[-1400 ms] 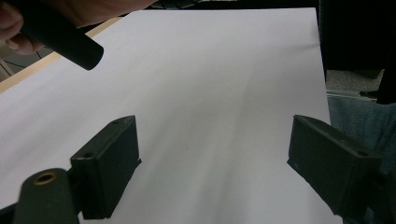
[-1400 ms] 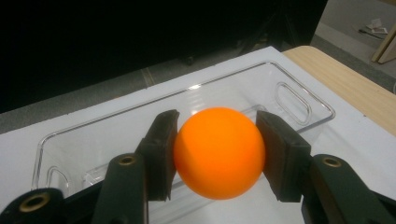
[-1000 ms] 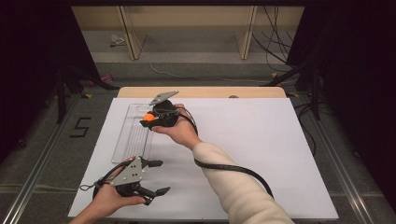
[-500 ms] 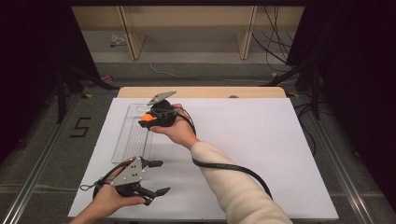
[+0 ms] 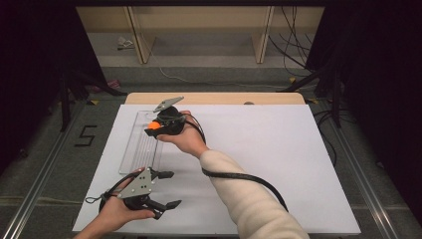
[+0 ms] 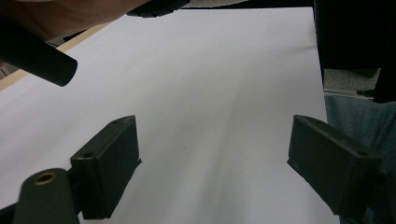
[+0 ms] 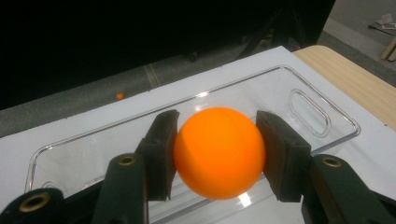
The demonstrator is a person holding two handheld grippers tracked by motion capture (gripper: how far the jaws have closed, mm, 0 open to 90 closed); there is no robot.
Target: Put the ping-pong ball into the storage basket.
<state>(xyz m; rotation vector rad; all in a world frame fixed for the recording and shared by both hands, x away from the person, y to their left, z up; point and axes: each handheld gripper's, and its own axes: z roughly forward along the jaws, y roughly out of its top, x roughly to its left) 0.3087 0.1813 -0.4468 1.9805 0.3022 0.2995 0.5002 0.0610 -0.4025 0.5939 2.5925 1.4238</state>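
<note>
White sheet covered the worktop (image 5: 278, 164), a strip of pale wood bare along its far edge, dark room all around and grey floor beyond. Smooth, round and glossy, the orange ball (image 7: 219, 151) sat clamped between the right gripper's (image 7: 217, 154) black rubbery fingers (image 7: 161, 154), held just above the clear plastic tray (image 7: 308, 109) with its rounded corners and slotted handle. Down at the near edge, the left gripper (image 6: 212, 172) hung over bare sheet, fingers spread wide, nothing between them.
</note>
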